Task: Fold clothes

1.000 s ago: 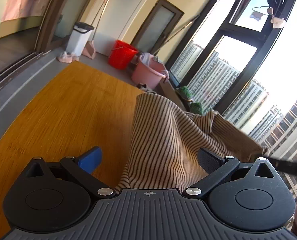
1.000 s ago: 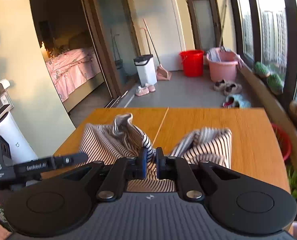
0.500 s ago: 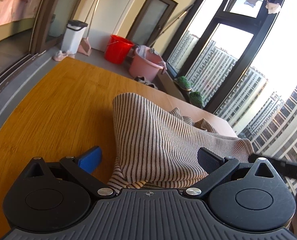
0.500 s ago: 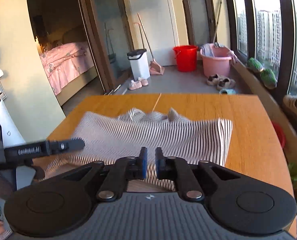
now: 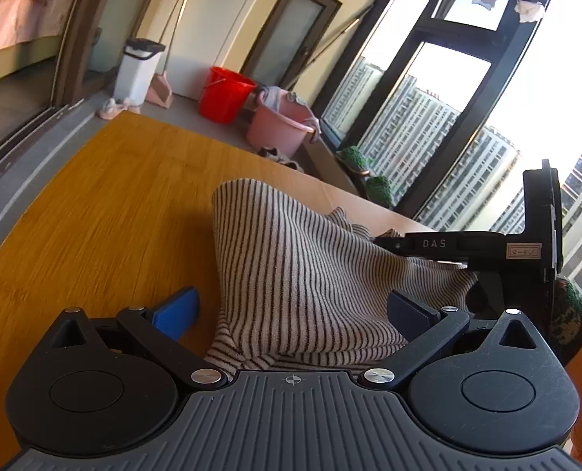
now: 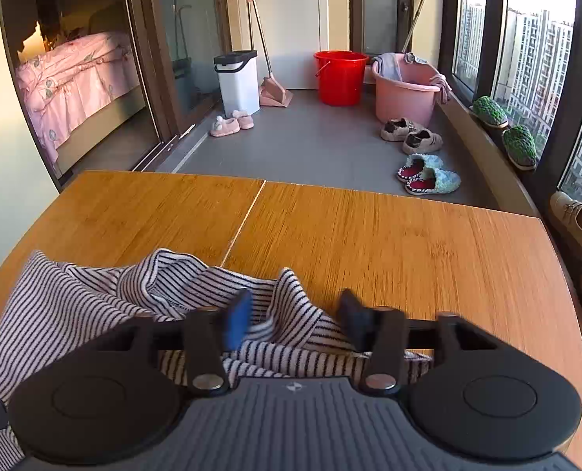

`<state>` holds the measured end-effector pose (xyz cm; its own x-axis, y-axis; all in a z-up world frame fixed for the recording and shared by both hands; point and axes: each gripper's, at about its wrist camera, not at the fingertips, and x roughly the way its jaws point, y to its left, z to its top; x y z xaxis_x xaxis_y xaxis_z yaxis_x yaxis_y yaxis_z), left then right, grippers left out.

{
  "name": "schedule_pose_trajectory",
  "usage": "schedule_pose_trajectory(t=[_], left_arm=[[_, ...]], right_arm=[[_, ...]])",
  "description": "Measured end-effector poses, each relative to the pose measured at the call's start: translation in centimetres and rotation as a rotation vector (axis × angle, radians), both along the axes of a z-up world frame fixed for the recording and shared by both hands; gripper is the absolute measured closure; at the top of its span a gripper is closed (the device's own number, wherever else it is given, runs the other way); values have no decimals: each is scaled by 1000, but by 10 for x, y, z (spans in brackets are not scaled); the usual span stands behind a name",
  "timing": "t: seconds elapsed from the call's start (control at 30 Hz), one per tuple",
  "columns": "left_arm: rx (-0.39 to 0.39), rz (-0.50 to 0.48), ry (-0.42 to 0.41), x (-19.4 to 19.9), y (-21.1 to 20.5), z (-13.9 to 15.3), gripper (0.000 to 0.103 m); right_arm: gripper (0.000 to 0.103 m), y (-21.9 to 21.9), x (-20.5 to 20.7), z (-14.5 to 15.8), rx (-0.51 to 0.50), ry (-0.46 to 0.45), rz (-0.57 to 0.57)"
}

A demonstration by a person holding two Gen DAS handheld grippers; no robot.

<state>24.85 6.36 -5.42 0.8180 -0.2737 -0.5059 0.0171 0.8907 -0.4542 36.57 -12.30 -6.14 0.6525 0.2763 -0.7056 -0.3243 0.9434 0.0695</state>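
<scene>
**Loose striped garment near the table edge, both grippers with fingers apart**

The striped garment (image 6: pixel 95 306) lies bunched on the wooden table (image 6: pixel 408 243), at the near edge and more toward its left corner. Its collar is turned up, and folds stand high instead of lying flat.

The left gripper (image 5: pixel 291 310) has its fingers wide apart, with cloth between them but not pinched. The right gripper (image 6: pixel 295 316) also has its fingers apart, low over the cloth; its blue pad is blurred.

I judge these risks:
- If a gripper closes on a thick bunch, it may take several layers at once, and the fold would come out crooked.
- Part of the cloth seems to reach the near edge, so a pull toward the person could drag it off the table.
- The two grippers are close together and could collide.
</scene>
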Motion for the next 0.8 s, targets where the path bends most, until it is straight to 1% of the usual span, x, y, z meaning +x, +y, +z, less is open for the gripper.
schedule_pose_trajectory(t=[0.03,0.07,0.1,0.13,0.17,0.23,0.3,0.33,0.4,0.47,0.57,0.67,0.73,0.8], left_arm=[[-7,0,-1,0,1,0,0],[-15,1,-1,0,2,0,0],[-23,1,-2,0,3,0,0],[-49,-6,1,0,7,-1,0],[-81,-17,4,-1,13,-1,0],[-174,-25,28,-6,34,0,0],[-271,-31,54,-12,56,3,0],[-276,-32,42,-15,59,7,0],[-255,-33,1,-22,59,20,0],[-233,-34,-40,-29,59,32,0],[-201,-35,-101,-40,59,51,0],[-168,-35,-163,-51,59,69,0],[-140,-77,-159,-46,44,72,0],[-100,-120,-131,-39,27,71,0]], right_arm=[[81,0,-3,1,-2,5,-2],[88,1,-8,3,-11,-5,2],[90,1,-12,6,-19,-16,6],[91,-1,-16,12,-5,-28,4],[91,-2,-20,19,11,-40,3],[92,-9,-36,42,75,-85,14],[92,-20,-65,70,184,-122,57],[92,-25,-82,83,236,-141,87],[92,-34,-121,98,268,-195,151],[92,-48,-152,95,309,-189,173],[92,-70,-184,63,360,-89,143],[92,-89,-211,20,389,6,77],[93,-93,-224,2,405,30,62],[93,-92,-236,-3,391,4,69]])
